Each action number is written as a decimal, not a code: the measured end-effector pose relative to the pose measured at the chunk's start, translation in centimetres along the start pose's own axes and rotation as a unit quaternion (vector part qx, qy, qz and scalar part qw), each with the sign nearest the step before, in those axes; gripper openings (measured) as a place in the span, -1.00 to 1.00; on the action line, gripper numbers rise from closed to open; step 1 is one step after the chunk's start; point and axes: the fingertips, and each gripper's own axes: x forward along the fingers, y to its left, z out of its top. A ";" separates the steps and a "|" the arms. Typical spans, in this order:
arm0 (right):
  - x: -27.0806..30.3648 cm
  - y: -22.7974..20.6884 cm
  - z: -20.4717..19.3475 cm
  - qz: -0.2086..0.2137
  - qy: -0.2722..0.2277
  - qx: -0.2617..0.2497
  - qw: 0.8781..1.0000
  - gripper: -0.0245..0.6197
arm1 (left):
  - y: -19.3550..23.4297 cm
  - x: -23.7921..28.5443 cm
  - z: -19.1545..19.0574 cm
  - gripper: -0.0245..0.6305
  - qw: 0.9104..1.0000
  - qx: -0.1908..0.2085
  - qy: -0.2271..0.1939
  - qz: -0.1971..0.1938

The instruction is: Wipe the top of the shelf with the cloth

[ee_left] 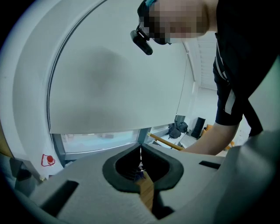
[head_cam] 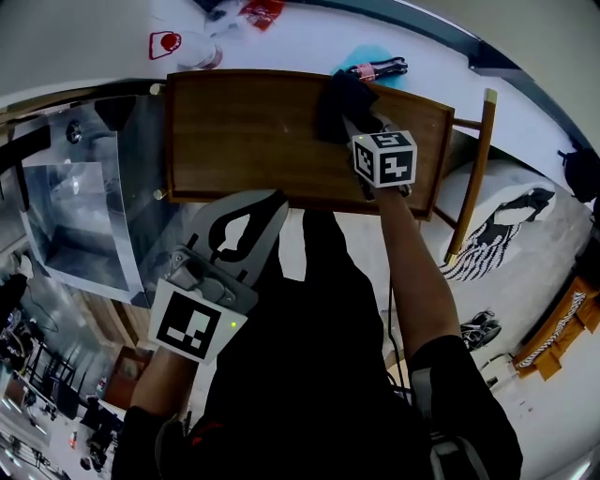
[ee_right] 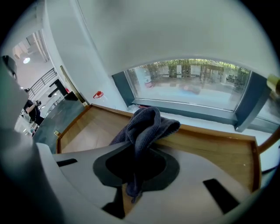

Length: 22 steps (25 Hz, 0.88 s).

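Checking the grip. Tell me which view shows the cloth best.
The right gripper view: the cloth fills the centre, pinched between the jaws. The head view shows it only small and dark at the right gripper. The left gripper view shows none of it.

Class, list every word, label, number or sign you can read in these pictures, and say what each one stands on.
No word or number can be read anywhere.
Red sign on the white surface beyond the shelf: a red pictogram, any print too small to read.
Red packet at the top edge: blurred.
Right marker cube and left marker cube: black-and-white square patterns, no letters.
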 end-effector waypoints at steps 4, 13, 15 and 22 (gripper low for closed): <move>-1.6 -2.6 -1.0 -0.016 -0.004 0.014 1.000 -0.78 | -1.5 1.5 0.4 -0.86 1.000 0.010 0.003 -0.011; -5.1 -8.2 -2.9 -0.062 -0.010 0.037 0.997 -0.78 | -4.6 4.1 1.2 -0.86 0.999 0.025 0.013 -0.033; -5.9 -9.4 -3.3 -0.075 -0.009 0.042 0.996 -0.78 | -5.1 4.5 1.6 -0.86 0.999 0.029 0.012 -0.037; -8.1 -12.9 -4.5 -0.124 -0.005 0.061 0.990 -0.78 | -5.9 4.9 3.0 -0.86 0.998 0.048 0.012 -0.044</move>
